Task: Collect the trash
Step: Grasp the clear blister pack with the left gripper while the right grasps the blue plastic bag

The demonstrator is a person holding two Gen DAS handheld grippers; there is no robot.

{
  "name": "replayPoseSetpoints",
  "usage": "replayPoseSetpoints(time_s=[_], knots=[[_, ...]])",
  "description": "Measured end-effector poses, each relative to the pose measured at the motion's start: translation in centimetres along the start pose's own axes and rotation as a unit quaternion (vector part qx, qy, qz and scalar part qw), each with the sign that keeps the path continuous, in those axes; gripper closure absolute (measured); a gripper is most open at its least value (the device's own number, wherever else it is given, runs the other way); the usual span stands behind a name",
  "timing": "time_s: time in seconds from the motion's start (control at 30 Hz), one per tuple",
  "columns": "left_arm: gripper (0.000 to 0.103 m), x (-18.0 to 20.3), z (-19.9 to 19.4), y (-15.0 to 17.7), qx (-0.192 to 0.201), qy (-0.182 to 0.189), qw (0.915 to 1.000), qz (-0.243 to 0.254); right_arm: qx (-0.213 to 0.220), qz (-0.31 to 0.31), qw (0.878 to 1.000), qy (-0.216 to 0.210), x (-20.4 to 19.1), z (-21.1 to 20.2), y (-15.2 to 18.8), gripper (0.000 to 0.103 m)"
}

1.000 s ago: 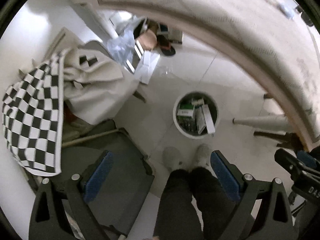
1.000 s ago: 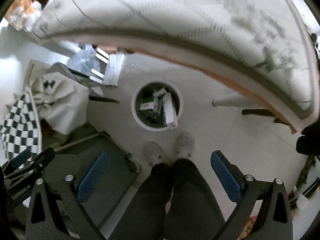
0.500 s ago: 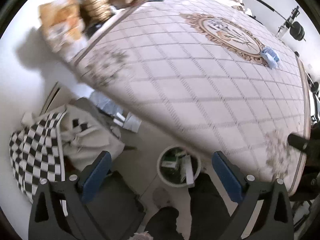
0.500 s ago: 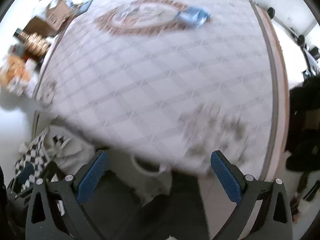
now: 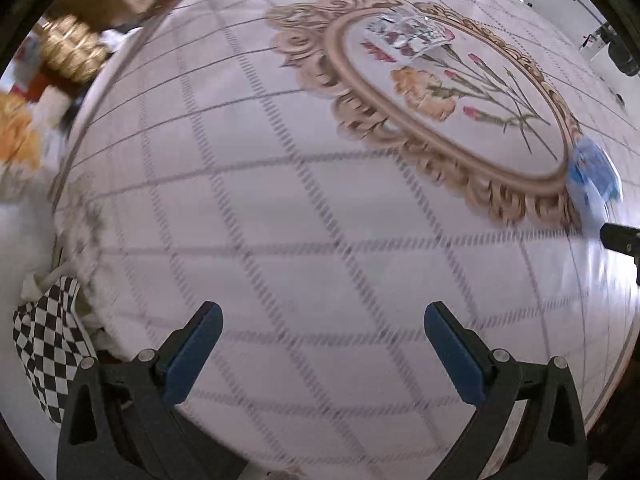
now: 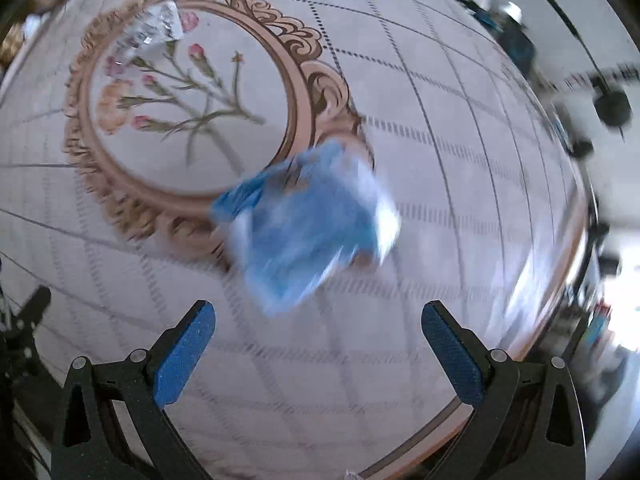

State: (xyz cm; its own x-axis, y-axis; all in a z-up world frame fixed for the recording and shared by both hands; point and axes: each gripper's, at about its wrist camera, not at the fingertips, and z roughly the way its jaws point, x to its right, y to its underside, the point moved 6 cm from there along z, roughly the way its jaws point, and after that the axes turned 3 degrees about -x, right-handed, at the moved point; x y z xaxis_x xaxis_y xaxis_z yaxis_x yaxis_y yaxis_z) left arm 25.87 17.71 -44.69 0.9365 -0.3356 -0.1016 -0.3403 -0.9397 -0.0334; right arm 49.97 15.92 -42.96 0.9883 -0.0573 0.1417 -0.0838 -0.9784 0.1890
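A crumpled blue and white wrapper (image 6: 308,224) lies on the patterned table (image 6: 460,184), at the edge of the floral medallion, blurred by motion. It also shows at the right in the left wrist view (image 5: 594,176). A clear crinkled plastic wrapper (image 6: 154,28) lies at the far side of the medallion and shows in the left wrist view (image 5: 408,34) too. My right gripper (image 6: 318,350) is open and empty, just short of the blue wrapper. My left gripper (image 5: 322,350) is open and empty over bare tabletop (image 5: 280,208).
A checkered cloth (image 5: 44,352) hangs beside the table's left edge. Gold objects (image 5: 72,46) and boxes stand beyond the far left edge. Dark equipment on stands (image 6: 610,106) is off the table's right side.
Both grippers have swung up from the floor and trash bin to the tabletop. The bin has left view. The blue wrapper is now close in front of the right gripper.
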Motion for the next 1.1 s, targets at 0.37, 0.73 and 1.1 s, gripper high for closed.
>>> replayPoseSetpoints(time_s=[0.37,0.73,1.1], knots=[[0.0,1.0,0.7,-4.7,-0.011,-0.026,0.9987,0.041,-0.001,-0.042,0.998,-0.052,0.5,2.6,-3.8,0.019],[0.001,5.1,-1.3,-15.8,0.025,-0.056,0.9638,0.26,0.034,0.171,0.976,-0.13,9.4,-0.3,-6.4,0.042],[0.02,10.0,-1.1,-19.6,-0.012,-0.022,0.9365,0.35,0.035,0.206,0.973,-0.097,13.5,0.1,-11.7,0.042]])
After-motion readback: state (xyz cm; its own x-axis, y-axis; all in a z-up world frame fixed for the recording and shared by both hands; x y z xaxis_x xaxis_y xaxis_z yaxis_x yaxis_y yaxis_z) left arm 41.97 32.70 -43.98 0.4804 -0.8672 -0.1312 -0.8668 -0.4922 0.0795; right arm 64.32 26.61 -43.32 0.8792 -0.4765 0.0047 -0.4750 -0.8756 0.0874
